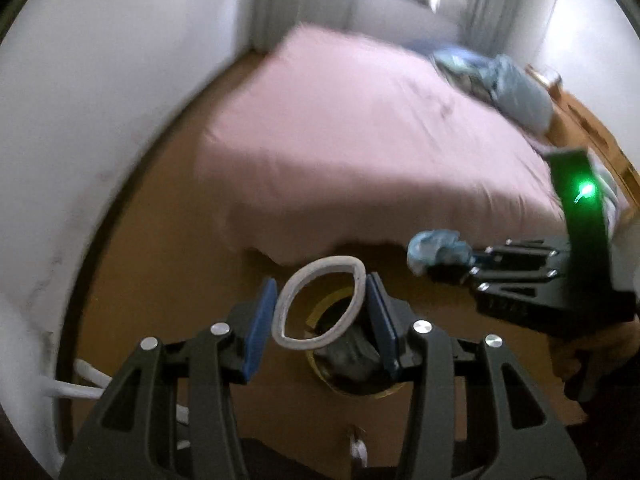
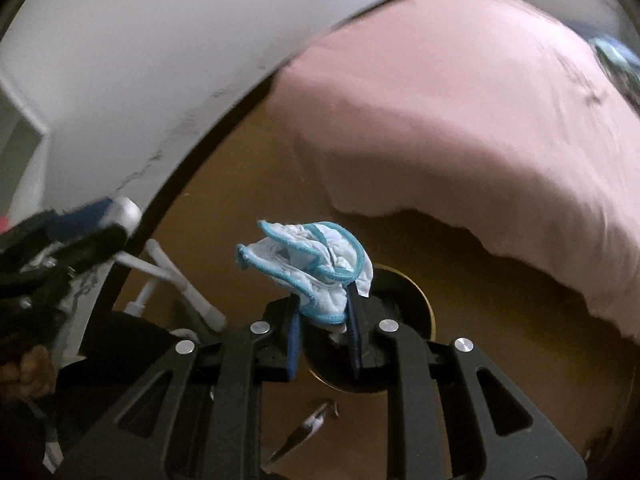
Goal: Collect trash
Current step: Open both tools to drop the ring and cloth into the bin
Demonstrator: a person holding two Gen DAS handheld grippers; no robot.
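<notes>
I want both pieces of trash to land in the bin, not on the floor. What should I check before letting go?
1. Left hand-held gripper grips the ring: ok, squeezed between the pads.
2. Right hand-held gripper grips the cloth: ok, pinched at its lower end.
3. Ring above the bin opening: ok, as far as this view shows.
4. Cloth above the bin opening: cannot tell; in the left view it looks off to the bin's side.
5. Room in the bin: cannot tell, inside is dark.
6. The two grippers apart: ok.
</notes>
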